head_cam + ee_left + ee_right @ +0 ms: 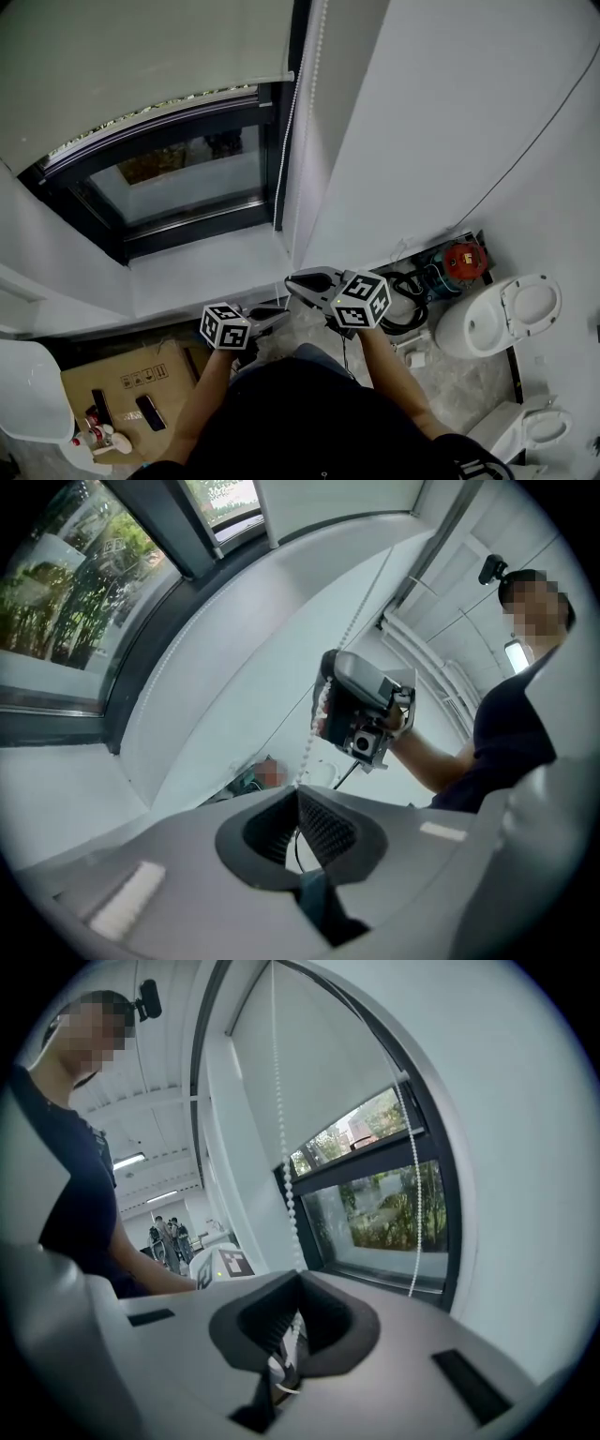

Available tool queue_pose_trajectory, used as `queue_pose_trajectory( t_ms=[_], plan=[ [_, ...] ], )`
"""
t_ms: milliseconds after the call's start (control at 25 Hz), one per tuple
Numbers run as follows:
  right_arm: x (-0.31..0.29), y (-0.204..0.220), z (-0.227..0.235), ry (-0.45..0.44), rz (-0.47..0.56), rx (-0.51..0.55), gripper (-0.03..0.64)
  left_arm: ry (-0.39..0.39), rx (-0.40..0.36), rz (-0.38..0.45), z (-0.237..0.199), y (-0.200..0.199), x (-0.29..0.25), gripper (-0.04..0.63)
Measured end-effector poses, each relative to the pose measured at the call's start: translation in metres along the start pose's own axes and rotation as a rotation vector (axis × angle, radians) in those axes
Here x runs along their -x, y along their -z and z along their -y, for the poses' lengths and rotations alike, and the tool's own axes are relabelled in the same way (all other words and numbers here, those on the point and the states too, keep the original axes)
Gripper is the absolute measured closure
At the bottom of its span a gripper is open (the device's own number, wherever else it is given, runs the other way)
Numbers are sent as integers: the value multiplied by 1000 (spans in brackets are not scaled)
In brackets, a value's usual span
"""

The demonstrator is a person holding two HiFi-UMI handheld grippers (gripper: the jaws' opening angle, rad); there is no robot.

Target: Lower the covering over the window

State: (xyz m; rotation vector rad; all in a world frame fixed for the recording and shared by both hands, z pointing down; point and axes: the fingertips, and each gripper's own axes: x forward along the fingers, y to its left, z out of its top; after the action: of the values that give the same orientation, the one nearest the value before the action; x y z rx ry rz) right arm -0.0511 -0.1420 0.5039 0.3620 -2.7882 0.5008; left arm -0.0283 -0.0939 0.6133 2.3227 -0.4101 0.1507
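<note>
Step in hand: working the bead chain (303,103) to bring the blind (141,66) down over the window (178,178). The blind's bottom edge sits across the upper part of the window. The glass below it is uncovered, w/ trees showing through, so I'd judge the job as partly done at best.

The chain hangs along the window's right side, by the wall corner, & runs down to both grippers in front of the person.

- Right gripper (298,1279): jaws together, clamped on the chain. White beads show pinched in the throat, and the strand rises straight up from the tips.
- Left gripper (298,794): jaws look closed too, tips meeting right where the chain comes down to them, so prob. gripping the same strand.
- In the left gripper view the right gripper sits higher on that strand, so the left one holds below it.

A second strand of the loop hangs free nearer the glass in the right gripper view.

Next move, as I read it: a steady pull down on the held strand, approx. in line w/ the chain so the beads don't slip out. One gripper then lets go & re-grips higher, hand over hand. If the blind rises instead, switch to the other strand. Watch for the chain snagging or swinging vs. the frame.
</note>
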Motion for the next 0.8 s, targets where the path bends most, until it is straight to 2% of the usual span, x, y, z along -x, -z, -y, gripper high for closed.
queue_pose_trajectory(
  t_ms=[160,360,600,800],
  plan=[
    [-1,0,0,-4,1,1,604,-12,-3,1,-2,-1,2,583],
    [2,0,0,-2,4,-1,604,-11,-97,-36,8,-6,-2,583],
    [6,2,1,-3,10,-2,604,4,-140,125,23,-54,8,533],
    [8,5,2,4,7,-5,604,-1,-256,239,47,-106,27,518]
  ],
)
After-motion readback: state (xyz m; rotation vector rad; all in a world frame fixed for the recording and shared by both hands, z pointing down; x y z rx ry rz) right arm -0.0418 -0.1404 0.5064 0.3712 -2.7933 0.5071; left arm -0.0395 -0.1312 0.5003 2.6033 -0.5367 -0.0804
